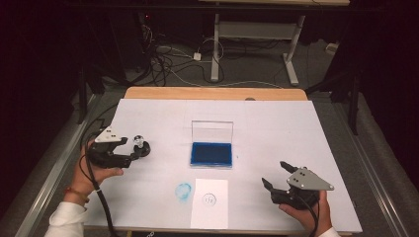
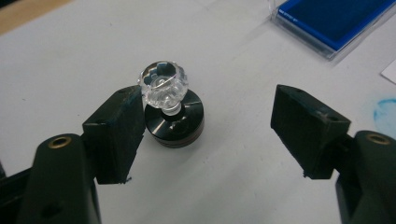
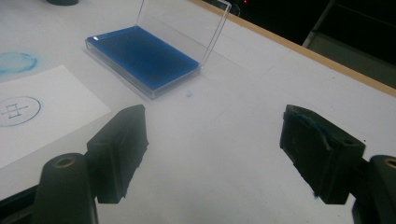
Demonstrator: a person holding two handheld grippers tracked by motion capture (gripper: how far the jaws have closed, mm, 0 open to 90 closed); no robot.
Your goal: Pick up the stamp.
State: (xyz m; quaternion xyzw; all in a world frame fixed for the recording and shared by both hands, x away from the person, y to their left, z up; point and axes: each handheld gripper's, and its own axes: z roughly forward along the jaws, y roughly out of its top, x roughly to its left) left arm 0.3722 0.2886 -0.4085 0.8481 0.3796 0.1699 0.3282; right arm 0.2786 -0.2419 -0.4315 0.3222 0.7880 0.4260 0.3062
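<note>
The white table (image 1: 276, 123) spreads in front of you, wide and flat. At its centre sits an ink pad (image 1: 211, 154), a shallow blue tray whose clear lid (image 1: 212, 131) stands up at the back. Nearer you lies a white card (image 1: 210, 202) with a small stamped circle, and just to its left a blue smudge (image 1: 183, 190) on the table.

Your right gripper (image 1: 277, 175) rests near the right edge, jaws spread with nothing between them.

Your left gripper (image 1: 140, 150) sits at the left side, jaws released. The stamp (image 2: 172, 112) stands upright on the table between them, close to one pad, which hides part of it; whether that pad touches the stamp cannot be told. The other pad is well apart.

The stamp is the smallest thing here: a round black base with a faceted clear knob (image 2: 162, 84) on a thin neck. It looks light, rigid and top-heavy. The knob is probably slick, so close your jaws squarely across it or across the black base, and keep it upright so it does not tip.
</note>
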